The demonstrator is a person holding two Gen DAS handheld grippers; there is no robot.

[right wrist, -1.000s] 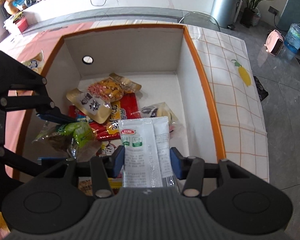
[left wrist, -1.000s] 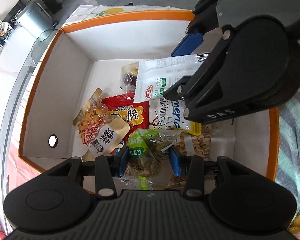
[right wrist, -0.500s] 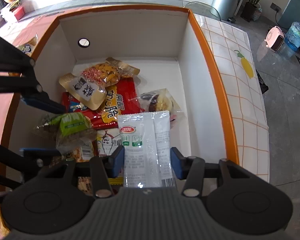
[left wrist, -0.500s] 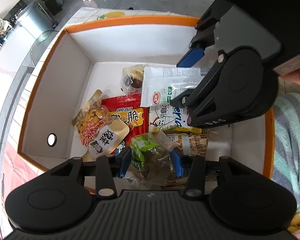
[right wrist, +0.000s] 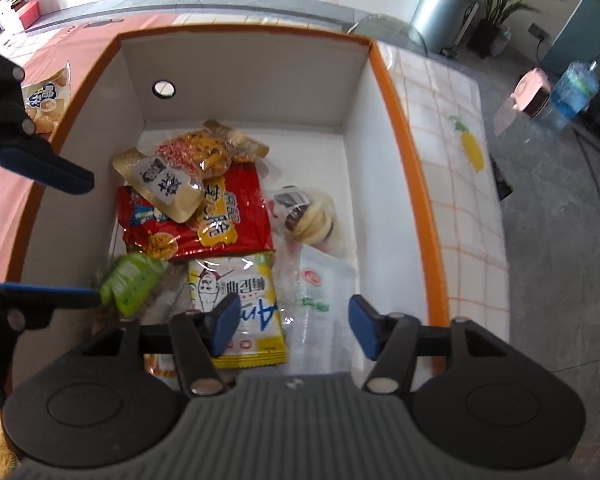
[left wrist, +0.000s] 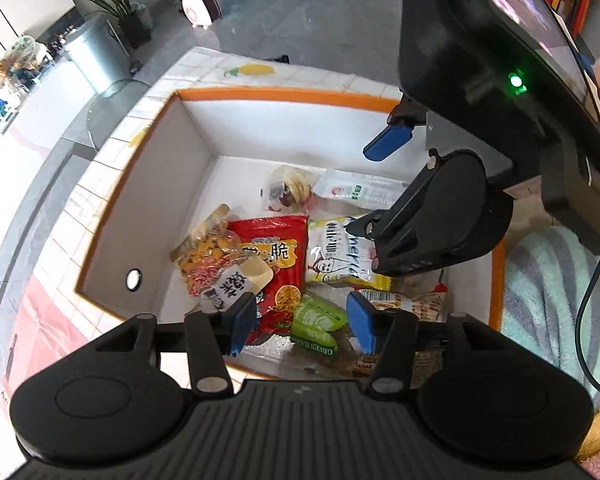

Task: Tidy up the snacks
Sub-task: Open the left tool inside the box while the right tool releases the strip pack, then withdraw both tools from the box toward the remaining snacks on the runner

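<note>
A white box with an orange rim holds several snack packs. My left gripper is open above the box's near side, over a green pack that lies loose below it. My right gripper is open and empty above a white pouch that lies in the box; the pouch also shows in the left wrist view. A red bag, a yellow-and-white bag and a clear wrapped pastry lie between them.
A snack bag lies on the pink cloth outside the box's left wall. The box stands on a white tiled cloth. A metal bin and plants stand on the floor beyond.
Both grippers opened and rose. The white pouch dropped from my right gripper into the box, and the green pack left my left gripper and lies in the box.
</note>
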